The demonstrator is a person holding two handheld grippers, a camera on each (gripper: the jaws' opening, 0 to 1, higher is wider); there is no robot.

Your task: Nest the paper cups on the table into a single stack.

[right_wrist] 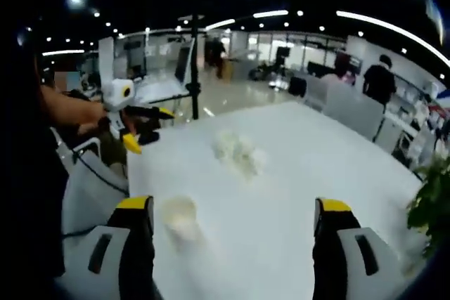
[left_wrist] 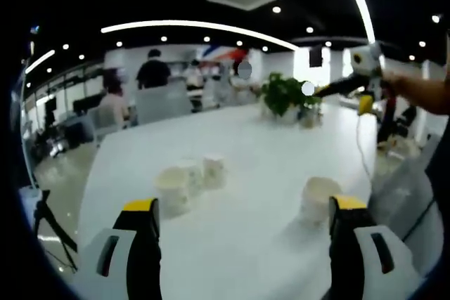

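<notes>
Count on the white desk (left_wrist: 239, 173):
Four paper cups (left_wrist: 188, 179) — three bunched together, one apart (left_wrist: 320, 198); one potted plant (left_wrist: 285, 94); two claws, left (left_wrist: 242, 244) and right (right_wrist: 232, 244).

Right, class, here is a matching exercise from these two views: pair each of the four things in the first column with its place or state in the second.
1. lone paper cup
2. group of paper cups
3. potted plant
4. right tool

A. open, nothing between its jaws
B. at the far end of the table
C. next to one jaw of the left tool
D. huddled together mid-table

Pairs: 1-C, 2-D, 3-B, 4-A
</notes>
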